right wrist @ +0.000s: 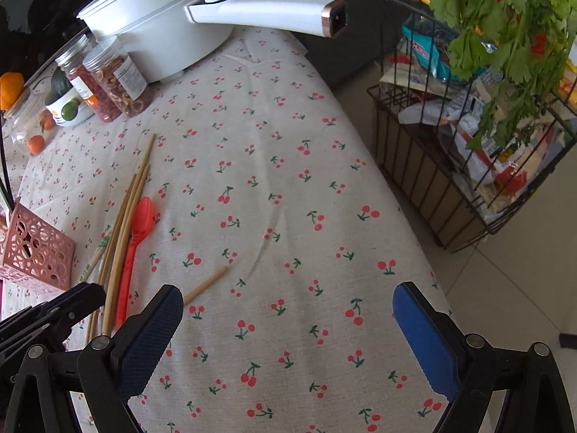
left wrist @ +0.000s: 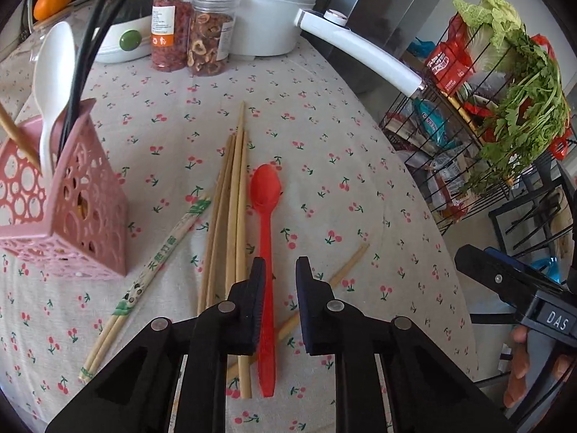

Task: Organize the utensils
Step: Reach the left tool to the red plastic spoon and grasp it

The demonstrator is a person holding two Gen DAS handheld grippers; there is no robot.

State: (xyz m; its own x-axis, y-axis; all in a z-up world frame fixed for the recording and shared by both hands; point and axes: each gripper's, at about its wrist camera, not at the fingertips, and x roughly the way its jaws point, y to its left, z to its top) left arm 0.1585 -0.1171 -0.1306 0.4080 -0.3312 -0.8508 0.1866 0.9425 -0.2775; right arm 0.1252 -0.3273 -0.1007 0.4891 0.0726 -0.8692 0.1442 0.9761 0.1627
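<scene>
A red plastic spoon (left wrist: 266,216) lies on the cherry-print tablecloth; it also shows in the right wrist view (right wrist: 139,231). My left gripper (left wrist: 280,281) is partly open above the spoon's handle, which runs along the left pad; the jaws are not closed on it. Several bamboo chopsticks (left wrist: 230,209) lie just left of the spoon, a paper-wrapped pair (left wrist: 155,263) further left, one chopstick (left wrist: 346,267) to the right. A pink perforated holder (left wrist: 72,209) at the left holds a white spoon (left wrist: 50,83). My right gripper (right wrist: 286,310) is wide open and empty over bare cloth.
Two jars of dried fruit (left wrist: 191,43) and a white pot (left wrist: 267,18) with a long handle (left wrist: 364,54) stand at the table's back. A black wire rack (right wrist: 468,151) with greens and packets stands off the right edge. The right gripper's body (left wrist: 523,296) is at the right.
</scene>
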